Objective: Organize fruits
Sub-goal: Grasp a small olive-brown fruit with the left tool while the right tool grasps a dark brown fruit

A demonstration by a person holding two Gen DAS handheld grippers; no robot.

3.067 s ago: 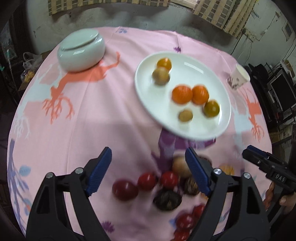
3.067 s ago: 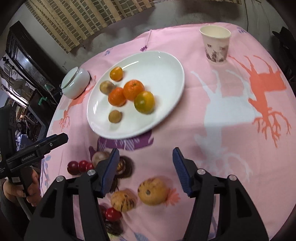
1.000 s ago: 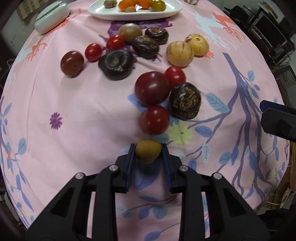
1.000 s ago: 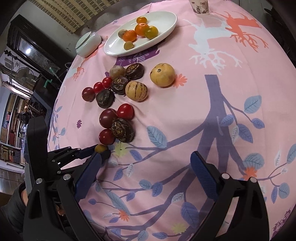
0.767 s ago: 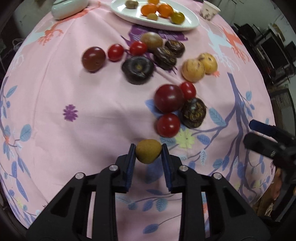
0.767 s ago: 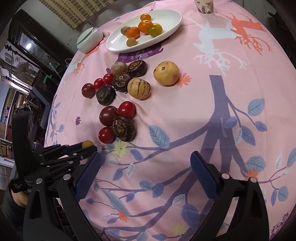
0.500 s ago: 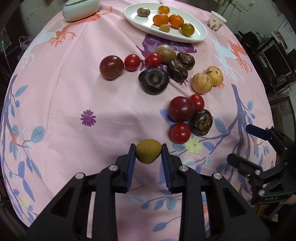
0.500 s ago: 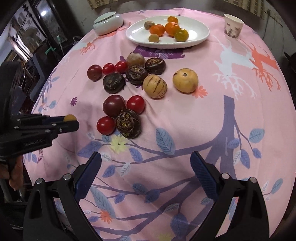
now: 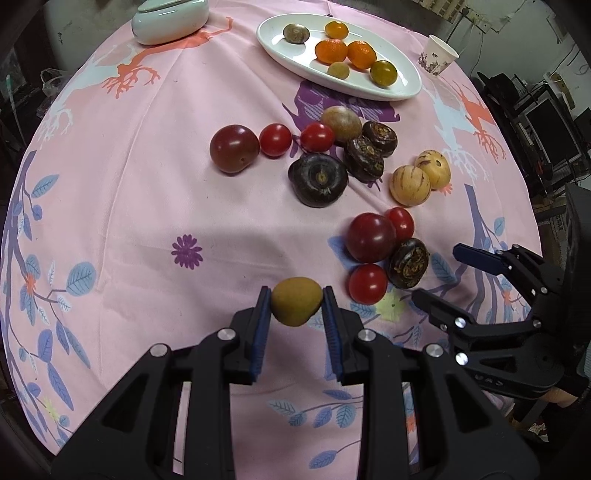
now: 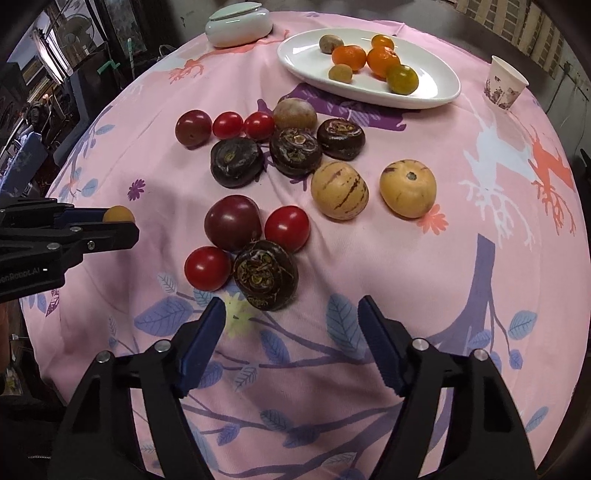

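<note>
**Small brown fruit held above the cloth**

Pinching a small olive-brown fruit [image 9: 296,301] between its blue pads, the left gripper [image 9: 295,325] hangs over the near part of the pink tablecloth [image 9: 147,206], the fruit clear of the cloth. The right gripper [image 10: 291,339] has nothing between its jaws, which are closing, just short of a dark wrinkled fruit [image 10: 266,275] and a red tomato [image 10: 207,267]. Beyond them lie a larger dark-red tomato [image 10: 232,222], more tomatoes, dark fruits and two striped yellow fruits [image 10: 339,190] loose on the cloth. At the far side the white plate [image 10: 436,88] carries oranges [image 10: 348,57] and small brown fruits. A paper cup [image 10: 504,83] stands right of it, a pale lidded bowl [image 10: 238,24] left.
</note>
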